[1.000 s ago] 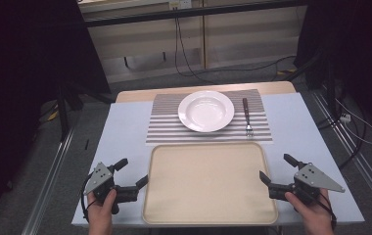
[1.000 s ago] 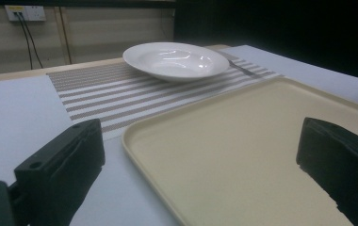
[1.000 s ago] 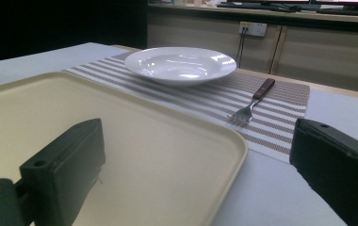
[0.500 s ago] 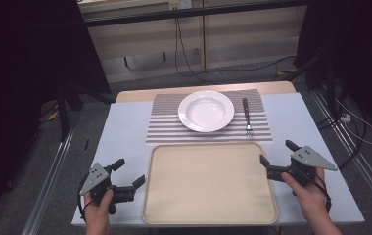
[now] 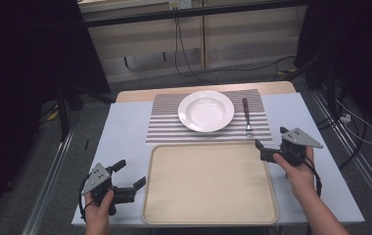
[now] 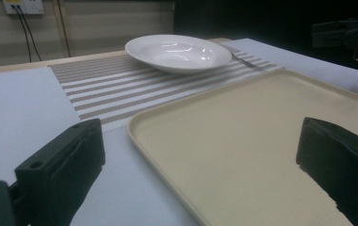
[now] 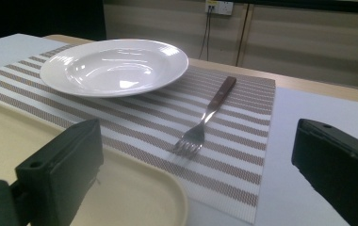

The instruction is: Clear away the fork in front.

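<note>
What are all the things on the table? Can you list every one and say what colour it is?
plate: 1, white, on the striped mat, far middle of the table
fork: 1, silver with a brown handle, on the mat, right of the plate
mat: 1, brown and white stripes, beyond the tray
tray: 1, beige, nothing in it, near middle
table: 1, pale blue top
left gripper: 1, black, open, left of the tray
right gripper: 1, black, open, near the fork's prongs

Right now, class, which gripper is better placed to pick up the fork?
Right. The right gripper hovers open just short of the fork; the left gripper sits across the tray.
</note>
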Demonstrator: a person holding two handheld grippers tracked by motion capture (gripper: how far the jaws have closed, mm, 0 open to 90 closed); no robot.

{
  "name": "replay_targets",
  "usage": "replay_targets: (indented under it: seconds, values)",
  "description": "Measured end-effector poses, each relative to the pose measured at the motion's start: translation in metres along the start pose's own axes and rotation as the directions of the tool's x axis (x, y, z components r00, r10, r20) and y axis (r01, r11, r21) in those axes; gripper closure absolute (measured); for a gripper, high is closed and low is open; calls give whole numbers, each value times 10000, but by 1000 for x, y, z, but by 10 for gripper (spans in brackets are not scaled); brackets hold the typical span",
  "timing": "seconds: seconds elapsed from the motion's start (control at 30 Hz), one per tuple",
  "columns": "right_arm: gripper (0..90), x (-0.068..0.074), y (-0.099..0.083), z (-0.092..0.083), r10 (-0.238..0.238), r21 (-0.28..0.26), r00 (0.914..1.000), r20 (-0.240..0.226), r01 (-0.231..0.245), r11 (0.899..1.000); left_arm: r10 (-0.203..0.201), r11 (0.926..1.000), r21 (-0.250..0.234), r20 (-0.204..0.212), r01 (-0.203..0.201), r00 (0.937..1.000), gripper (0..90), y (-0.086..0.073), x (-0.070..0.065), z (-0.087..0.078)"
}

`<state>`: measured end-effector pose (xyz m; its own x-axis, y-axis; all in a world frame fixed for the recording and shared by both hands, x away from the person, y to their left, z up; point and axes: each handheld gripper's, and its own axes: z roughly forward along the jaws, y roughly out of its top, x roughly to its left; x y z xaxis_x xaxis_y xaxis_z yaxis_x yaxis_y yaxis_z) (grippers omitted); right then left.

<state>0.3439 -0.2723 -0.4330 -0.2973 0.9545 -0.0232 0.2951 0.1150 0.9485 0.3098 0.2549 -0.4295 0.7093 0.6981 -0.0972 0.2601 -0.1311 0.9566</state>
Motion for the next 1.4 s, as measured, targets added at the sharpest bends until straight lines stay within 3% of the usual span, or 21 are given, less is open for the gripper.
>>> replay_targets:
  seconds: [0.17,0.33,0.6,0.8,1.4]
  values:
    - [23,-4,13,16,-129,96,9999,106,128,9999,-75,10000,-8,-23,75,10000,19,0,2,-1]
    - [27,-9,20,27,127,177,9999,98,-129,9998,-94,9999,-35,-32,94,10000,19,0,2,-2]
    - [31,-16,29,49,-84,457,9997,223,74,9989,-131,9999,26,0,131,9999,19,-1,3,0]
    - [38,-24,34,70,290,720,9992,287,-310,9969,15,9999,110,35,-16,10000,19,0,2,1]
    - [95,-32,42,107,-71,1369,9983,574,-8,9906,-105,9999,57,98,104,9999,20,-1,2,1]
